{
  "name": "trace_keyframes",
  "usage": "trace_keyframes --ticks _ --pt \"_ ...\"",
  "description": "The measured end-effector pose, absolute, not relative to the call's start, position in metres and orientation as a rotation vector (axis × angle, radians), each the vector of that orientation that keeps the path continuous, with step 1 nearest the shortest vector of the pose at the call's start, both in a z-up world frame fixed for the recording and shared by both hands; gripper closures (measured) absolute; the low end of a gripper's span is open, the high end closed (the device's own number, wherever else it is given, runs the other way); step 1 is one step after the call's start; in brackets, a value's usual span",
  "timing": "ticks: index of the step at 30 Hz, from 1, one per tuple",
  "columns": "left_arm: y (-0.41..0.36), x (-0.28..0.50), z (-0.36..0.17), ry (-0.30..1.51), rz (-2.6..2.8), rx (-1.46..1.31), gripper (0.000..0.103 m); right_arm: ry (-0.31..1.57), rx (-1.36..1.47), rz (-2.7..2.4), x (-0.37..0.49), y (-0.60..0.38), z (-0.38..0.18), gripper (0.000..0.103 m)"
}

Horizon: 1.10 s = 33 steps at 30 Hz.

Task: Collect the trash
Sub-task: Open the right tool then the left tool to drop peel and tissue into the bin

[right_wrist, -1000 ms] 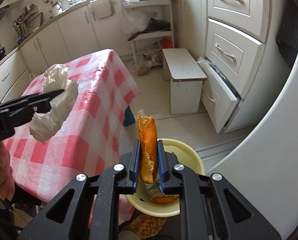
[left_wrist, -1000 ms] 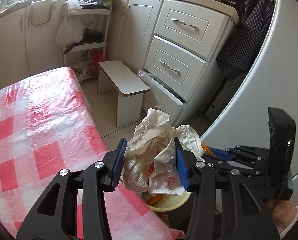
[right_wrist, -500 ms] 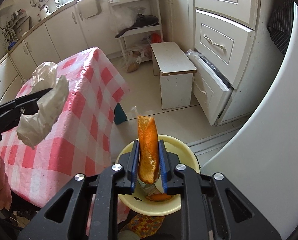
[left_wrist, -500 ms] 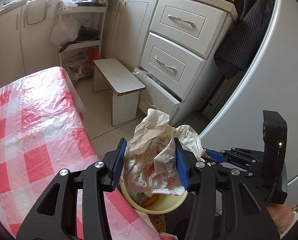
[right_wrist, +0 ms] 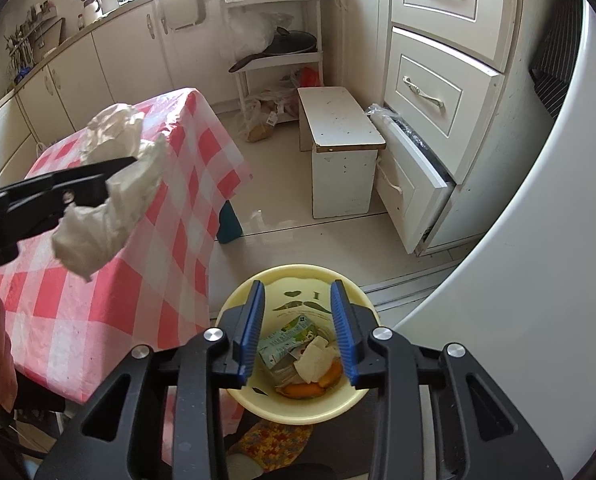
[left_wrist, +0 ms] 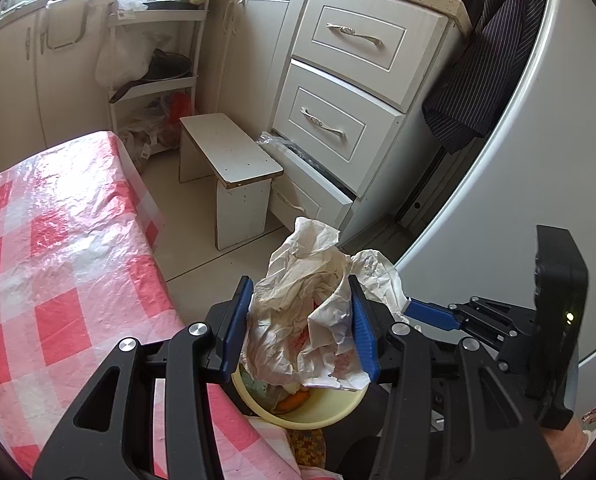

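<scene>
We are holding a crumpled white plastic bag [left_wrist: 302,320] clamped in the left claw [left_wrist: 300,330], above the round pale-yellow plastic bin [right_wrist: 298,406] beside the red-and-white checked surface [right_wrist: 146,248]. We are opening the right claw [right_wrist: 298,334] directly over the bin, nothing between its blue pads; an orange peel [right_wrist: 302,390], a green carton [right_wrist: 284,344] and white paper scraps are lying inside the bin.

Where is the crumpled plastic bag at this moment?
The crumpled plastic bag is clamped in the left gripper, above the yellow bin beside the checked table; in the right wrist view it is at the left.
</scene>
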<state>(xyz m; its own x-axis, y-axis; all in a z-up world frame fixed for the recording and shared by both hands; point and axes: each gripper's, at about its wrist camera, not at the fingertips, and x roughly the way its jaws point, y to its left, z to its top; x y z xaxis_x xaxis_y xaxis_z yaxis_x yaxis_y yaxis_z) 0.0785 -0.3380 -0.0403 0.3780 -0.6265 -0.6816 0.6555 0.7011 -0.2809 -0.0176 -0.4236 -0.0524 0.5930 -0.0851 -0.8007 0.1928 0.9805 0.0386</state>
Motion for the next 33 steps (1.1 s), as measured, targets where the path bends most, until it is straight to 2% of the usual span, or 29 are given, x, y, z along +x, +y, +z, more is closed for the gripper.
trace_keyframes --ticks 20,26,33 --pt "-0.378 0.079 -0.074 0.945 -0.818 0.053 0.057 0.88 0.044 -0.257 -0.048 -0.428 -0.04 0.057" --pt "-0.393 0.086 -0.088 1.004 -0.81 0.053 0.047 0.899 0.055 -0.267 -0.046 -0.434 -0.046 0.056" --pt "-0.392 0.085 -0.084 0.991 -0.81 0.052 0.031 0.904 0.051 -0.267 -0.045 -0.432 -0.047 0.055"
